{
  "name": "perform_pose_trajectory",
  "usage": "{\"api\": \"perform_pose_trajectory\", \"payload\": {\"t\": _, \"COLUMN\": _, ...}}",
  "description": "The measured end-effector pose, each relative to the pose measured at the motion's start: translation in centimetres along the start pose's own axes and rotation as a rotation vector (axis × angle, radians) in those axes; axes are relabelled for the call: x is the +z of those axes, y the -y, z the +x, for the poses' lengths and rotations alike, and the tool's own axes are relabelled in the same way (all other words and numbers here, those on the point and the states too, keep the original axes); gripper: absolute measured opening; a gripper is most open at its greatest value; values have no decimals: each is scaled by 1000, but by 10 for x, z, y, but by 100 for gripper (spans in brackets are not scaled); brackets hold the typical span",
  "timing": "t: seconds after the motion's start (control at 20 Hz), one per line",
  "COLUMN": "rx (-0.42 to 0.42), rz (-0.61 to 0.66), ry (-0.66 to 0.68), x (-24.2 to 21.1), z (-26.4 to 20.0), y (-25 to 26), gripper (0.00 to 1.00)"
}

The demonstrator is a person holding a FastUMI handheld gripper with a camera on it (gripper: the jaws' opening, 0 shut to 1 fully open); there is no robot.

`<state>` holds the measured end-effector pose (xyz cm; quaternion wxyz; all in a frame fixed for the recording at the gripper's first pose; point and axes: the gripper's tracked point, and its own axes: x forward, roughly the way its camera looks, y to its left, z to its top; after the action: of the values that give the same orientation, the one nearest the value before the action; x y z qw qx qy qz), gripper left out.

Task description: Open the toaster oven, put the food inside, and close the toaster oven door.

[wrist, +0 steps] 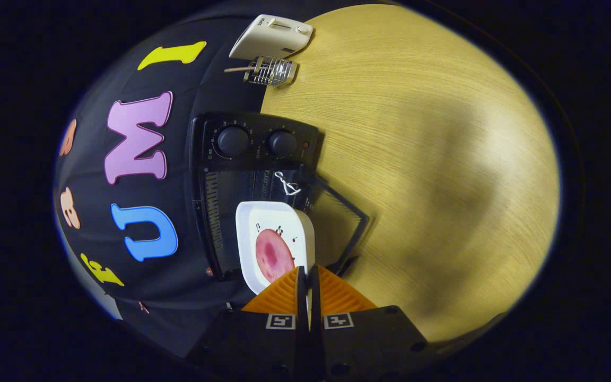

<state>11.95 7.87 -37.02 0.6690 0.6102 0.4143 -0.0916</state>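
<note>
Gripper [308, 276] clenched on white square plate [250, 223] rim; keep it level, slide into open black toaster oven [255, 143]

We see even, bright light on the wood table [417, 132], w/ a broad soft shadow across its right part. Strong fisheye bend toward edges. Toaster oven [252, 159] interior dim, low detail. Slight motion blur on tabletop grain; center fairly sharp.
</note>
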Motion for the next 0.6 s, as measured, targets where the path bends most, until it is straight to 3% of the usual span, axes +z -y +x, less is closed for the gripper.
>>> {"api": "perform_pose_trajectory", "payload": {"t": 0.15, "rx": -32, "rz": 17, "ry": 35, "x": -7, "z": 31, "y": -18, "gripper": 5}}
{"api": "perform_pose_trajectory", "payload": {"t": 0.6, "rx": -8, "rz": 184, "ry": 227, "x": 12, "z": 95, "y": -59, "gripper": 5}}
